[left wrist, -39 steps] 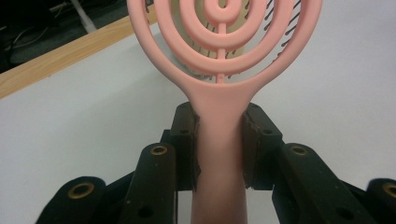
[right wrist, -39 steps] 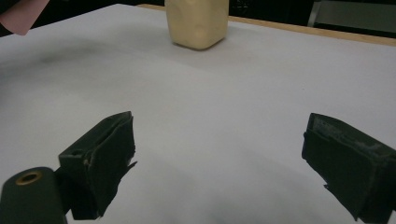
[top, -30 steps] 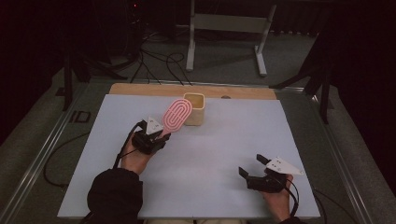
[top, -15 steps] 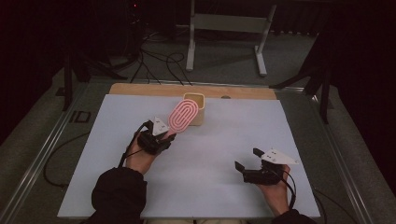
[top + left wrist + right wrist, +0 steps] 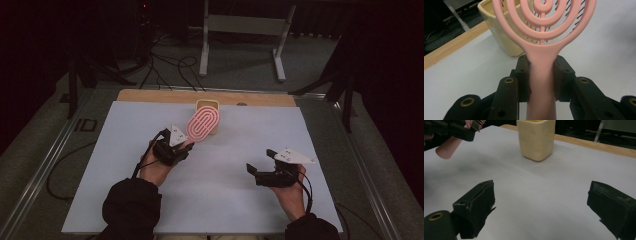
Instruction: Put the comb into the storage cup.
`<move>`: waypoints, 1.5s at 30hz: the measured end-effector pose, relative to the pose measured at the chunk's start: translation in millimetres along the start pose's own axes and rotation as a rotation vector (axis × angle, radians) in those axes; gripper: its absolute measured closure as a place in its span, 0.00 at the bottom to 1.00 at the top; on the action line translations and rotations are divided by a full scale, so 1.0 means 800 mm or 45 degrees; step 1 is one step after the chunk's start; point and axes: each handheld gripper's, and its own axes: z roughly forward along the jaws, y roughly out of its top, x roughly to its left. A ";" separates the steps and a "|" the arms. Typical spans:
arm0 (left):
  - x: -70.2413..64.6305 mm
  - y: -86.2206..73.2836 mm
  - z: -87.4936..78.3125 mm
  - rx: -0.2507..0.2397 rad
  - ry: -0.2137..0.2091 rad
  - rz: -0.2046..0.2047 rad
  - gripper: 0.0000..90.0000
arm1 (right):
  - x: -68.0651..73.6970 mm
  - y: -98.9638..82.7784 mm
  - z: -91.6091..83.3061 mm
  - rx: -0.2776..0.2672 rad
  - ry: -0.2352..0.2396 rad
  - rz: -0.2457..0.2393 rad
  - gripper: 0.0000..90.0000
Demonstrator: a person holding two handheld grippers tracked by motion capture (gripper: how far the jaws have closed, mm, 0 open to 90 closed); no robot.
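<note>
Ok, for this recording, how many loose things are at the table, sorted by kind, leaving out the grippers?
Pink hairbrush: 1, its handle clamped in the left gripper
Cream-yellow cup: 1, standing on the white table top
Total: 2

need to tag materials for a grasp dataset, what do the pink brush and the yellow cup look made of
Pink brush: likely moulded plastic, matte and smooth; one-piece openwork rings, thin dark bristles behind.
Yellow cup: pale cream, soft satin sheen with slightly uneven walls; glazed ceramic or thick plastic, can't tell which.
</note>
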 end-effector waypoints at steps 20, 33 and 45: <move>-0.018 0.011 0.008 -0.026 -0.017 0.046 0.78 | 0.007 0.040 0.019 0.008 0.035 -0.015 0.08; -0.033 0.018 0.013 -0.039 -0.021 0.095 0.78 | 0.014 0.068 0.036 -0.024 0.095 -0.003 0.08; -0.045 0.020 0.018 -0.052 -0.031 0.129 0.78 | 0.011 0.078 0.049 -0.064 0.163 0.102 0.08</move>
